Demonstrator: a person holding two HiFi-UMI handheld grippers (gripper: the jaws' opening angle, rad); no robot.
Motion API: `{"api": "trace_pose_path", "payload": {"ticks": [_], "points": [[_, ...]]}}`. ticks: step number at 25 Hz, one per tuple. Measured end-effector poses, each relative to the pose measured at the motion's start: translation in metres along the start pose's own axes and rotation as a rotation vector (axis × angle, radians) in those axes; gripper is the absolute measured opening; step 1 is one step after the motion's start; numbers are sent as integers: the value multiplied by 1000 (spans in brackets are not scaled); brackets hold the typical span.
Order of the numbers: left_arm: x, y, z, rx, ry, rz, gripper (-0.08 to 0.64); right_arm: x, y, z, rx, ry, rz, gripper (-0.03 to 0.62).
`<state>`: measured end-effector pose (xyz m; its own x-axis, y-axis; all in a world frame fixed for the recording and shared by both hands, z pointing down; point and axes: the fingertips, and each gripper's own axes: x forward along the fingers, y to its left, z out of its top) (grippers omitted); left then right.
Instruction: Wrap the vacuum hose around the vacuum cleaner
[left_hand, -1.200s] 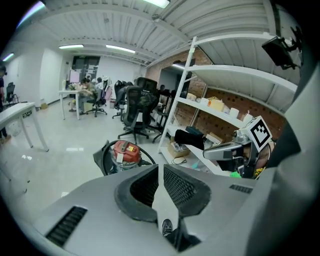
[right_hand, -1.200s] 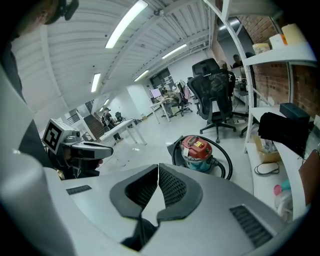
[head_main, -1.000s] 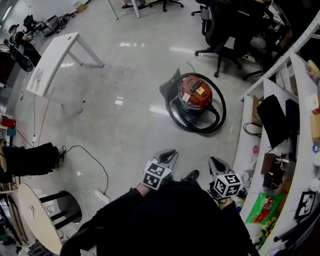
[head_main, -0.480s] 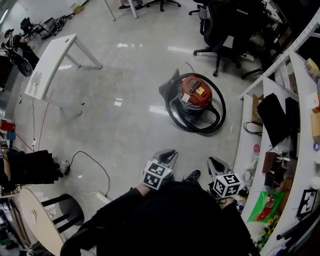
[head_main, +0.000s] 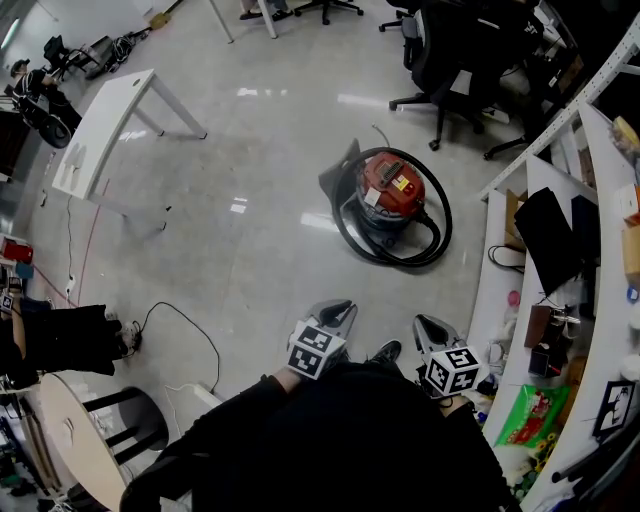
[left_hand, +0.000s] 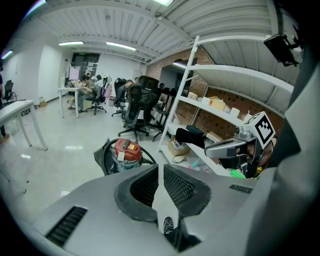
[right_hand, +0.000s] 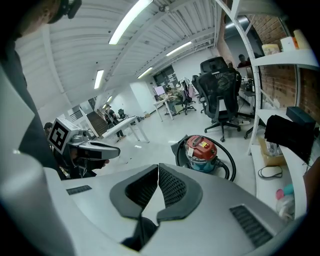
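The red vacuum cleaner (head_main: 390, 188) stands on the glossy grey floor (head_main: 250, 260) beside a white shelving unit (head_main: 500, 260), well ahead of both grippers. Its black hose (head_main: 446, 222) lies in a loop around its base. The left gripper (head_main: 338, 308) and the right gripper (head_main: 426, 324) sit side by side close to the person's body, each with its jaws pressed together on nothing.

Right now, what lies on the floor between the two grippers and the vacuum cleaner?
Only bare floor, seen in the head view, separates the left gripper and right gripper from the vacuum cleaner and its hose.
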<state>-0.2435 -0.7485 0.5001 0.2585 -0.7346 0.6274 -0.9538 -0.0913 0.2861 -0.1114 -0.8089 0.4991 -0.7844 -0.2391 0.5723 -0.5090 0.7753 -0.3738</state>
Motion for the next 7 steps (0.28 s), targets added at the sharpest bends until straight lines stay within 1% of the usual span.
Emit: {"api": "trace_pose_path", "payload": {"ticks": [7], "points": [[3,-5,-2,-4,7,4,49,-2,0,-1,-12,6,20,20]]}}
